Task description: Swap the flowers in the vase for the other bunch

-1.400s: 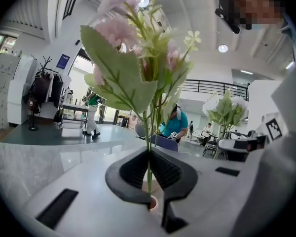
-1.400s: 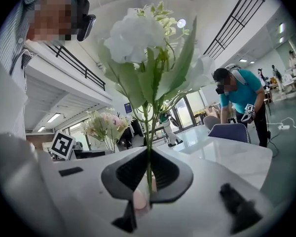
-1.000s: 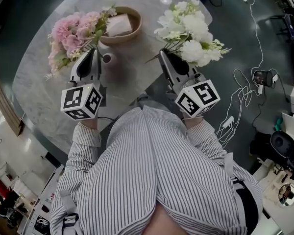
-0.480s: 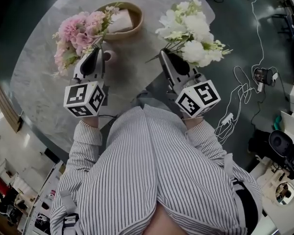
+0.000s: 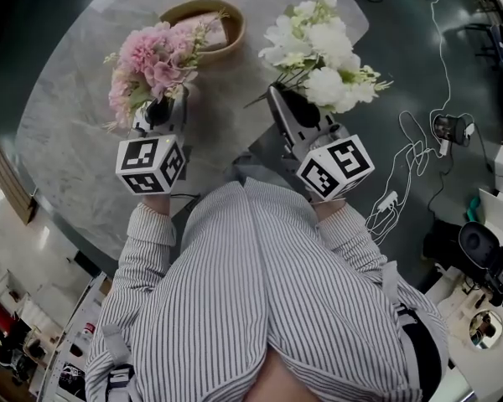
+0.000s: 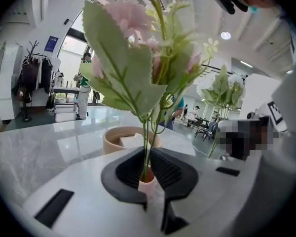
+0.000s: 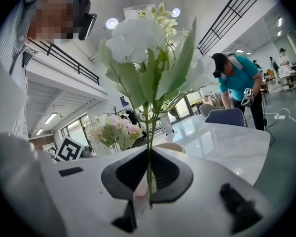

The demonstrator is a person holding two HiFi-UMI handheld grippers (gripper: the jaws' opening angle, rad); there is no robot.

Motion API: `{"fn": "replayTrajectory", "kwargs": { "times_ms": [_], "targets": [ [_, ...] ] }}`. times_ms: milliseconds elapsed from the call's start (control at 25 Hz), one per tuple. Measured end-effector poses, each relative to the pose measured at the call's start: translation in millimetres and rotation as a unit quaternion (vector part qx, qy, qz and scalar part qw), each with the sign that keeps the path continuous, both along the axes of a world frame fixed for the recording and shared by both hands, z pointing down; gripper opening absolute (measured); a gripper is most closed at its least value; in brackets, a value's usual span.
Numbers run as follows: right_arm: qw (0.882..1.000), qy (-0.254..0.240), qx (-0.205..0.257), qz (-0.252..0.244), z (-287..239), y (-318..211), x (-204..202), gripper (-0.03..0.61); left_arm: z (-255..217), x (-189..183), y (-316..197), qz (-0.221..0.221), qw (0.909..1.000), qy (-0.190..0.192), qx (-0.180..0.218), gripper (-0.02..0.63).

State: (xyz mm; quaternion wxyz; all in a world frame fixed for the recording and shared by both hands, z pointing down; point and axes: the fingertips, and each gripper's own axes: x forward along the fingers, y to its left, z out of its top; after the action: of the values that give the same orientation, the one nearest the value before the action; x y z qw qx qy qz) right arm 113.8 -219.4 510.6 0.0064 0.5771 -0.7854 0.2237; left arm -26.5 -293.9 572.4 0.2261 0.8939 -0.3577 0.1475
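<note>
left gripper (image 5: 161, 111) clamps pink flower bunch (image 5: 155, 57) by stems, small pink vase (image 6: 148, 184) just under jaws - likely for insertion | right gripper (image 5: 281, 97) clamps white flower bunch (image 5: 318, 44), aside - vase free

Bowl (image 5: 225, 17) — half behind the pink flowers (image 5: 151, 57); their stem ends deep between the fingers (image 6: 126, 174)

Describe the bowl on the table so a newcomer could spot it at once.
Start at the round grey marble table. Near its far edge, between the pink flower bunch and the white flower bunch, sits a shallow tan wooden bowl. It is the only dish there, holding a pale block.
</note>
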Motion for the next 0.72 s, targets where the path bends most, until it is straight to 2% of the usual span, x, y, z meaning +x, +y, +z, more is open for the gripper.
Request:
{"fn": "replayTrajectory", "kwargs": {
  "times_ms": [280, 720],
  "targets": [
    [1.000, -0.001, 0.003, -0.007, -0.3, 1.2, 1.3, 0.028, 6.7, 8.5, 3.9, 0.002, 0.9999, -0.004, -0.014, 0.049],
    [1.000, 0.004, 0.009, -0.021, -12.1, -1.2, -2.5, 0.029, -3.8, 13.3, 7.7, -0.005, 1.0000, -0.004, -0.005, 0.146]
  ]
}}
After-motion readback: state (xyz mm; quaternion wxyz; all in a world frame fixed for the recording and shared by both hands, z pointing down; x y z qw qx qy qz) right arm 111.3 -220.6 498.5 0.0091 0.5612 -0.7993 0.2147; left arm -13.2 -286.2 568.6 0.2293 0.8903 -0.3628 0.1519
